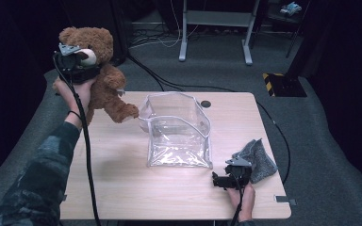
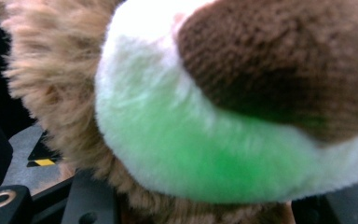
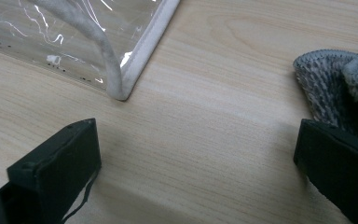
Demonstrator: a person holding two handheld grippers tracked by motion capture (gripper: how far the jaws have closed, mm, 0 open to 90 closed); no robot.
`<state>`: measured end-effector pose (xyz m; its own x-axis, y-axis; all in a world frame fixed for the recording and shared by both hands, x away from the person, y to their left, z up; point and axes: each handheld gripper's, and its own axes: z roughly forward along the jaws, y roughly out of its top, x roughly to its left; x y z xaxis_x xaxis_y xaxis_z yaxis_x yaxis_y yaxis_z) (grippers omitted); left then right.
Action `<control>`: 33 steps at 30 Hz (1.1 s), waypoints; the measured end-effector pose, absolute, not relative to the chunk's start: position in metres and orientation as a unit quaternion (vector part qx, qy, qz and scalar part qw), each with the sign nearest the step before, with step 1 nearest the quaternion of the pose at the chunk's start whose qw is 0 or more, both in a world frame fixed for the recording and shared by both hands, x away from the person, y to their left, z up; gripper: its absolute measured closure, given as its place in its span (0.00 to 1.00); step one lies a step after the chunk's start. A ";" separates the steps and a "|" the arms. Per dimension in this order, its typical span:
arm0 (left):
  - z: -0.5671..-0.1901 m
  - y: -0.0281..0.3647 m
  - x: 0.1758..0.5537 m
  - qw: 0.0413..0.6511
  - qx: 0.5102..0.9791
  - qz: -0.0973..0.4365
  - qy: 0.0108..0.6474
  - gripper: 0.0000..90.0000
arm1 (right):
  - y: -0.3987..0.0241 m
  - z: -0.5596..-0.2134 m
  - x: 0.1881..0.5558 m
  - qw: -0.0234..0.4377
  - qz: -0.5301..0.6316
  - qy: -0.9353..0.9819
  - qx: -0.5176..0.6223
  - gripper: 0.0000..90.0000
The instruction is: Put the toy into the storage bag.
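Nearest the person, the right gripper (image 1: 229, 178) rests low on the wooden table (image 1: 169, 197) at its near right edge, its jaws spread wide with nothing but bare wood between them. In the right gripper view one jaw stands just beside a crumpled grey cloth (image 3: 340, 88), not pressing on it, and a corner of the clear plastic bag (image 3: 74, 42) lies ahead.

Mid-table, the bag (image 1: 179, 129) stands with its mouth open upward (its white-trimmed rim (image 1: 172, 119) holds a rough square), and nothing soft lies inside as far as can be seen.

Farther off, over the table's far left corner, the left gripper (image 1: 78, 63) holds the brown teddy bear (image 1: 101, 77) up in the air, clamped at the head. The left gripper view has the bear's pale muzzle and knitted nose (image 2: 279, 65) pressed right up against the camera. One paw hangs close to the bag's left rim, though whether they touch is unclear.

So the pick-up looks done and the bear is lifted clear. What remains, judging from the layout, is carrying it over the open mouth, lowering it in and letting go. The cloth looks untouched for now.
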<state>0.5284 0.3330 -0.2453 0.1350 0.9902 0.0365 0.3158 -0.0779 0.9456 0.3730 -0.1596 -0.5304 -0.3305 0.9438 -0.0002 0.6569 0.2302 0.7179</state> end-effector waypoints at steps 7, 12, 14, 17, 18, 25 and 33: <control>-0.242 0.317 0.534 0.435 0.622 0.392 0.520 0.50 | -0.160 -0.531 0.373 0.225 0.319 0.751 0.532 0.00; -0.241 0.304 0.537 0.443 0.626 0.386 0.513 0.50 | -0.160 -0.531 0.373 0.225 0.319 0.751 0.532 0.00; -0.239 0.296 0.538 0.447 0.628 0.384 0.508 0.50 | -0.159 -0.531 0.373 0.224 0.321 0.749 0.534 0.00; -0.236 0.290 0.539 0.449 0.630 0.385 0.503 0.50 | -0.159 -0.531 0.373 0.225 0.321 0.749 0.534 0.00; -0.235 0.289 0.539 0.450 0.630 0.387 0.501 0.50 | -0.159 -0.531 0.373 0.225 0.321 0.749 0.534 0.00; -0.227 0.277 0.540 0.458 0.628 0.389 0.493 0.49 | -0.159 -0.531 0.373 0.224 0.321 0.749 0.534 0.00; -0.222 0.254 0.541 0.466 0.640 0.382 0.476 0.49 | -0.159 -0.531 0.373 0.225 0.321 0.750 0.534 0.00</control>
